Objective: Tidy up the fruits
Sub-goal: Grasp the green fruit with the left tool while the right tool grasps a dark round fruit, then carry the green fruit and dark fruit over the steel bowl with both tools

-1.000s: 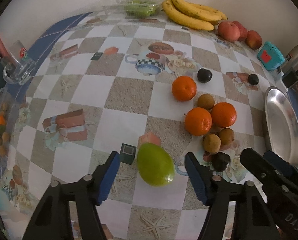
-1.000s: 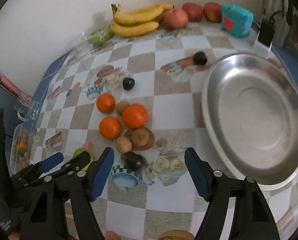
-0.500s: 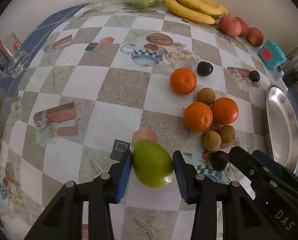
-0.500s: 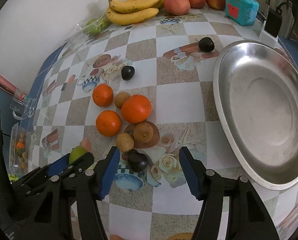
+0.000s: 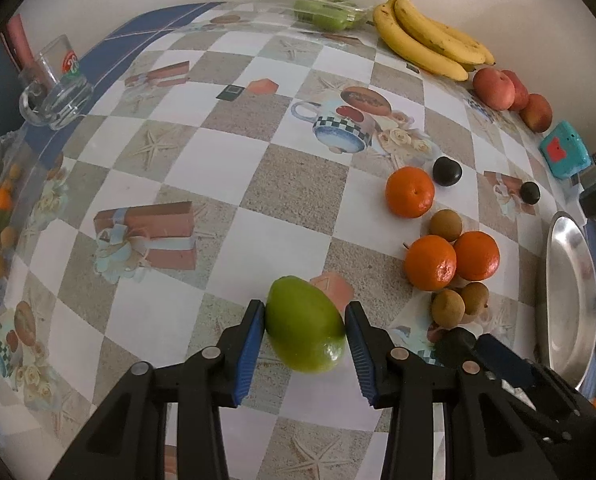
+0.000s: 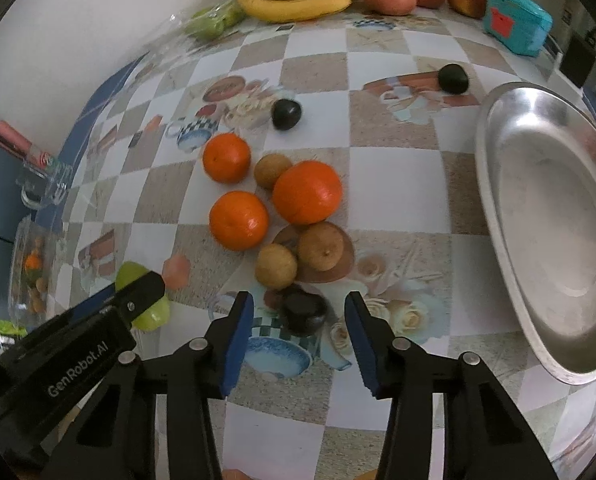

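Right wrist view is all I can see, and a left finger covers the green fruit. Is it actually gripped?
Observer: Yes. The left wrist view shows the left gripper, whose jaws have just been closing, with both pads against the green fruit.
Operator: Where on it do they press?
Observer: Across the oval's narrow middle; its long axis runs roughly away from the gripper.
Operator: Is anything else touching it?
Observer: No. The nearest brown fruit lies apart from it, on its right.

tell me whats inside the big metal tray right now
The metal tray holds nothing in the right wrist view: bare, dull metal across its basin. Its far right edge runs out of the picture, so that strip is unseen.
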Motion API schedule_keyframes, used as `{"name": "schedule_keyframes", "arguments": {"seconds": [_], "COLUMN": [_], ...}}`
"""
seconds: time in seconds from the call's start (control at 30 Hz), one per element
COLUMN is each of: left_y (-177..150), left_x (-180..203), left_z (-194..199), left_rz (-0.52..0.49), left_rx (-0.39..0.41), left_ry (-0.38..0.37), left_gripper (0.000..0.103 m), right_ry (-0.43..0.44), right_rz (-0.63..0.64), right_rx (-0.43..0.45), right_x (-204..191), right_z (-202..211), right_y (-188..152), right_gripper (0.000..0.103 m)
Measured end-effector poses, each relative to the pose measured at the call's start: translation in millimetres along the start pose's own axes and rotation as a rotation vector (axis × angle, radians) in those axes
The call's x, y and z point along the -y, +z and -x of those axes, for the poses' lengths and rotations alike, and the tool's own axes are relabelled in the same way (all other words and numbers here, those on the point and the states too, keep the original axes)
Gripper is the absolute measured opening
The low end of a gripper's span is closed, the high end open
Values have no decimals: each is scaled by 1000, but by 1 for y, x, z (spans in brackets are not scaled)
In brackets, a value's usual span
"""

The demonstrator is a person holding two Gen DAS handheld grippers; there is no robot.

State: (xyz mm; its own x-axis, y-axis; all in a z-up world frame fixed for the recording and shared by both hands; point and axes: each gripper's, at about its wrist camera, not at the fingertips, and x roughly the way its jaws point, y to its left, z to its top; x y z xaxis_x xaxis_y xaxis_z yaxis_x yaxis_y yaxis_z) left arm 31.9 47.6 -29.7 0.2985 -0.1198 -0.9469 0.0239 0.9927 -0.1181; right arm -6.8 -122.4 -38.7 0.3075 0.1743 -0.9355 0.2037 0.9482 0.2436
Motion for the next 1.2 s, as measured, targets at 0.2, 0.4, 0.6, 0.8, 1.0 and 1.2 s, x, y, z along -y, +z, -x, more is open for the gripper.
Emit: {"name": "schedule_keyframes", "arguments": {"seconds": [0.2,0.4,0.6,0.8,1.0,1.2], "left_y": [1,0,2,12,35,63], "left_x": [1,0,0,7,21,38], "left_z": [-1,0,2,14,31,37], "left_rz": [-1,4,10,13,-3,-10], "left_rx": [-1,-2,6,33,74,96], "left_ry": [1,0,0,-16,-30,-34], "left_gripper": [44,44,44,44,43,43], "right_ry": [-43,-38,20,10,10,-1], "right_rz": [34,22,5,-14,-57,-91], "right_rx": [-16,-15,28,86,126,168], "right_x": [-5,-2,0,4,15,26], "right_z": [-7,-6,14,33,44,54], "right_y": [-1,-1,-5,5,26,48], "right_gripper": [36,27,27,27,27,27]}}
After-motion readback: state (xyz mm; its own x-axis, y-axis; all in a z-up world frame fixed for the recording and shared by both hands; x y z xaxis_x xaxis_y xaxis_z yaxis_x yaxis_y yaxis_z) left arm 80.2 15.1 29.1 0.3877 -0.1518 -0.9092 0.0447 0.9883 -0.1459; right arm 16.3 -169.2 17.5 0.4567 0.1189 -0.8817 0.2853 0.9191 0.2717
